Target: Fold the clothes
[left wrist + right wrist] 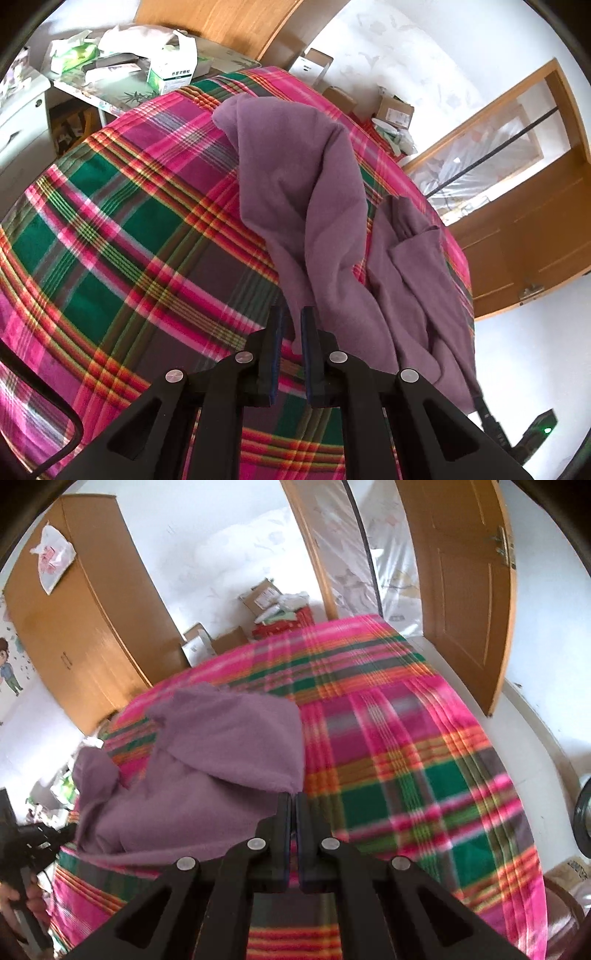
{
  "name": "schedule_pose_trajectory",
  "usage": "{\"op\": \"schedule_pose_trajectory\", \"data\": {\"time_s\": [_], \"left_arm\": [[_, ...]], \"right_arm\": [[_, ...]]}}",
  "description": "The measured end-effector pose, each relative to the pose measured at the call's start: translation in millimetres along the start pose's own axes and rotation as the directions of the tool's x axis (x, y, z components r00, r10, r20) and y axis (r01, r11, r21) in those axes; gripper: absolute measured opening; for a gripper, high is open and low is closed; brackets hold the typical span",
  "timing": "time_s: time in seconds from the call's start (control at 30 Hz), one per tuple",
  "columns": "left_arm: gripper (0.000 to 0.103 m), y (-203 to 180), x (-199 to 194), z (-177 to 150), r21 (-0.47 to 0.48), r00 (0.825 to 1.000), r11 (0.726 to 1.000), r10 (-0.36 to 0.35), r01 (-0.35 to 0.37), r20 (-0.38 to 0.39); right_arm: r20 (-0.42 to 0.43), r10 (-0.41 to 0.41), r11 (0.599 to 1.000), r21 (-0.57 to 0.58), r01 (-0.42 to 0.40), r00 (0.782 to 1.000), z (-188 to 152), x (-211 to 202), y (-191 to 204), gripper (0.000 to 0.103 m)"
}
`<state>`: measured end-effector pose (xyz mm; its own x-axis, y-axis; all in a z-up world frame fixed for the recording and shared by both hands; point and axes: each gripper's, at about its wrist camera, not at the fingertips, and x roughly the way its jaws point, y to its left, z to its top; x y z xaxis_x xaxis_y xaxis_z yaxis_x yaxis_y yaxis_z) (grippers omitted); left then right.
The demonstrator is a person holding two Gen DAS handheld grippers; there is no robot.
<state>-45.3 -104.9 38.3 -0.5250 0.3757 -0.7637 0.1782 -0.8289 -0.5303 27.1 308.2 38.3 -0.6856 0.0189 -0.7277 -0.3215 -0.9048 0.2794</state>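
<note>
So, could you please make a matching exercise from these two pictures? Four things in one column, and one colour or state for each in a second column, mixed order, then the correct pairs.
Column one:
1. purple garment
2. bed cover
3. left gripper
4. right gripper

Column two:
A. pink, green and orange plaid
B. shut on the hem of the cloth, which hangs up from it
C. plain purple, crumpled, not yet folded
D. jaws shut tight at the edge of the cloth

Right pairs: 1-C, 2-A, 3-B, 4-D
</note>
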Motion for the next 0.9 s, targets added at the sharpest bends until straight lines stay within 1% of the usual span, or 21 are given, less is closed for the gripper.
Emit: {"op": "schedule_pose_trajectory", "data": {"time_s": [0.07, 0.17, 0.23, 0.37, 0.43, 0.57, 0.67, 0.7, 0.73, 0.8, 0.9], "left_arm": [[0.010, 0, 0, -2, 0.001, 1.000, 1.000, -0.005, 0.005, -0.007], [0.010, -3, -1, -2, 0.003, 0.999, 0.999, -0.032, 0.032, 0.002], [0.010, -6, -4, 0, 0.009, 0.999, 0.999, -0.047, 0.047, 0.014], [0.010, -11, -6, 5, 0.033, 0.998, 0.998, -0.052, 0.051, 0.036], [0.010, -6, -4, 4, 0.025, 0.998, 0.998, -0.051, 0.050, 0.028], [0.010, 7, 0, 1, 0.010, 0.999, 0.999, -0.039, 0.039, 0.010], [0.010, 16, 2, 1, 0.005, 1.000, 1.000, -0.031, 0.030, 0.008], [0.010, 19, 3, 2, 0.010, 1.000, 1.000, -0.028, 0.028, 0.008], [0.010, 21, 4, 3, 0.017, 1.000, 1.000, -0.026, 0.025, 0.008], [0.010, 25, 7, 6, 0.034, 1.000, 0.999, -0.011, 0.011, -0.002], [0.010, 31, 12, 9, 0.060, 1.000, 0.998, -0.004, 0.005, -0.015]], "right_arm": [[-0.012, -0.009, 1.000, 0.017, 0.009, 1.000, -10, 1, -10, 0.002], [-0.003, -0.039, 0.998, 0.042, 0.039, 0.999, -19, -2, -21, 0.002], [0.003, -0.050, 0.997, 0.061, 0.050, 0.999, -21, -4, -29, 0.002], [0.012, -0.079, 0.994, 0.077, 0.078, 0.997, -19, -7, -40, 0.002], [0.002, -0.081, 0.994, 0.079, 0.080, 0.997, -18, -6, -43, 0.002], [-0.051, -0.092, 0.995, 0.018, 0.093, 0.994, -24, 4, -34, 0.003], [-0.022, -0.090, 0.996, 0.006, 0.090, 0.996, -25, -4, -28, 0.004], [-0.003, -0.086, 0.996, -0.008, 0.086, 0.996, -24, -8, -25, 0.004], [0.014, -0.063, 0.998, -0.027, 0.063, 0.998, -23, -13, -21, 0.005], [0.040, 0.009, 0.998, -0.061, -0.007, 0.999, -20, -21, -12, 0.007], [0.114, 0.077, 0.993, -0.102, -0.065, 0.991, -15, -36, 5, 0.010]]}}
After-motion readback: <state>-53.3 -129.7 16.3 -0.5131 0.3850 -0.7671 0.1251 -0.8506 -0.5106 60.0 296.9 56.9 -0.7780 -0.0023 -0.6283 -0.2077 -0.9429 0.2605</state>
